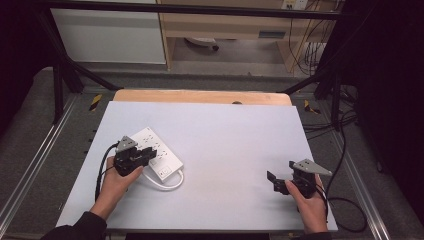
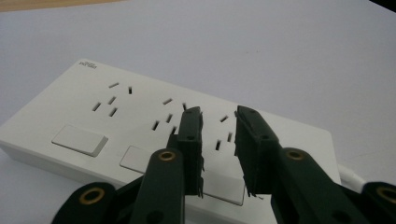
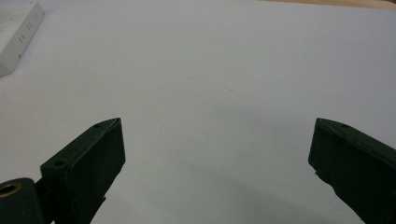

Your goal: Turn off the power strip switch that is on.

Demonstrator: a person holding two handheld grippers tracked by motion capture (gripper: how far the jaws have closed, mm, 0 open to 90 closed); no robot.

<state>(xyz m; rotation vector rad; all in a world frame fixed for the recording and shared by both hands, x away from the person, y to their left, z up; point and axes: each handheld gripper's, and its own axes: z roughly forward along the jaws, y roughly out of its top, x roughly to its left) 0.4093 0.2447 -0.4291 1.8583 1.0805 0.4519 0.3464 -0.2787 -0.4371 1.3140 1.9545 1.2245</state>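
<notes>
One power strip (image 2: 140, 126) lies just under the left gripper (image 2: 219, 140).

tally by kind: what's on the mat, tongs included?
Power strip (white, with its white cable): 1
Tongs: 2, left tongs over the strip, jaws a narrow gap apart; right tongs over bare mat, jaws wide apart
Total: 3
</notes>
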